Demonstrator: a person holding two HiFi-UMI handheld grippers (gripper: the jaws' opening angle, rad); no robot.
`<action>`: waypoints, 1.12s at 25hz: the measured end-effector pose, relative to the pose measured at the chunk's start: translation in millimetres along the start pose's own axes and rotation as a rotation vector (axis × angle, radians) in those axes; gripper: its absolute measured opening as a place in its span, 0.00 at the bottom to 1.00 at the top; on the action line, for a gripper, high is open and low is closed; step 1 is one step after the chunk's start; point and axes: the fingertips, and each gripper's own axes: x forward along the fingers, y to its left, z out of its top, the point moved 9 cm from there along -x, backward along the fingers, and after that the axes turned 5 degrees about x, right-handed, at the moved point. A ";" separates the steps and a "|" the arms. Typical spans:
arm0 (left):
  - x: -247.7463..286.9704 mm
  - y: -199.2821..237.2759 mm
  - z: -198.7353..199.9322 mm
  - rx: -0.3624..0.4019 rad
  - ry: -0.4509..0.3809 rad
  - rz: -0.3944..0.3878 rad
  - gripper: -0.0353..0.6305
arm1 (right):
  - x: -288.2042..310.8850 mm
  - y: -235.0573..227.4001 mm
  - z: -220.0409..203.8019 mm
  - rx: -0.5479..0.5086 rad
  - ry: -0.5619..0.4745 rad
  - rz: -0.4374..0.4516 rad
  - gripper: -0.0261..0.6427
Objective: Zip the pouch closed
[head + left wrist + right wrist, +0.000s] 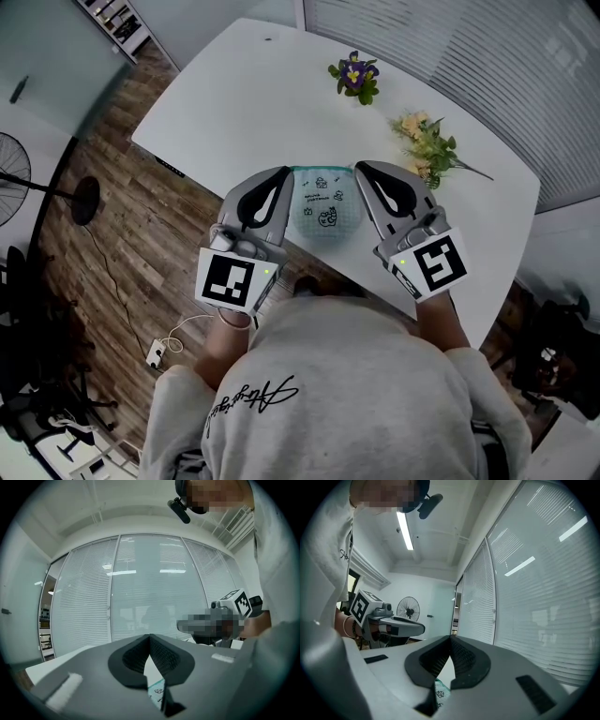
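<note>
Both ends of the pouch (324,208), mid-frame above the white surface (234,103), are pinched: the left gripper (285,172) and right gripper (359,168) are each clamped on a top corner. It looks like light, floppy fabric, so keep one corner taut and grip the zip pull.

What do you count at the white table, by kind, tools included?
Pouch: 1
Flowers: 2, purple bunch, yellow bunch
Tools: 2, left tool, right tool
Total: 5
</note>
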 end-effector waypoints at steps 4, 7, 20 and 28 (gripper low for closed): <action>-0.7 2.9 1.7 0.009 -0.006 0.005 0.06 | -0.7 0.5 4.0 -0.013 -0.008 0.003 0.04; -1.4 4.2 3.5 0.012 -0.006 0.007 0.06 | -1.2 0.7 6.1 -0.018 -0.012 0.000 0.04; -1.7 8.4 3.5 0.006 -0.001 0.002 0.06 | 5.8 6.8 4.3 -0.052 0.015 0.002 0.04; -1.5 12.6 2.6 0.002 -0.006 -0.004 0.06 | 9.1 8.9 4.9 -0.044 0.007 -0.004 0.04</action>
